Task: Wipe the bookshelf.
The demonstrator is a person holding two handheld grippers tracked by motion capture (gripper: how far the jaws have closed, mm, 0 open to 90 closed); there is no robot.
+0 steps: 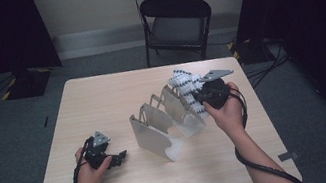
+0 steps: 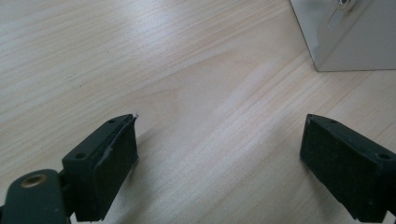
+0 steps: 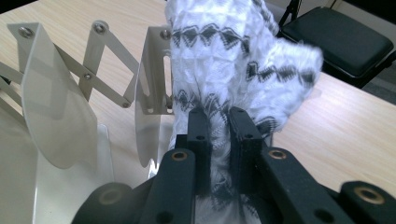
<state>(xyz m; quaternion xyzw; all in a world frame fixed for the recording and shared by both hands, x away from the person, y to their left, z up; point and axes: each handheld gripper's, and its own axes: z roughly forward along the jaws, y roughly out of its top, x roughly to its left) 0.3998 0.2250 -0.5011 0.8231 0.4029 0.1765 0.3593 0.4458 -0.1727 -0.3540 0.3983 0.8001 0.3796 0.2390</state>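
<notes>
Your left hand-held gripper (image 1: 118, 157) rests low on the left side of the wooden table (image 1: 101, 97), held in your left hand (image 1: 91, 172). Its two black jaws are spread wide apart, and there is nothing between them, just bare table, as the left gripper view shows. A corner of the metal rack (image 2: 348, 35) sits a little way in front of it. In the middle of the table stands that rack (image 1: 158, 133), made of shiny metal plates that stand up in a row, joined by crossed metal bars that fold like a fence. The plates run from near you toward the far right. Next comes the white cloth (image 1: 188, 87) with black zigzag lines. It is bunched up at the far end of the rack, beside the last plates, and it touches them. Your right hand-held gripper (image 1: 199, 99) is pinching this cloth. In the right gripper view the jaws are pressed close together with the cloth (image 3: 219, 60) squeezed between them, and the rest of it puffs up above the jaws. Your right hand (image 1: 228, 110) holds that gripper over the right side of the table. Behind the table stands a black chair (image 1: 177, 23).
</notes>
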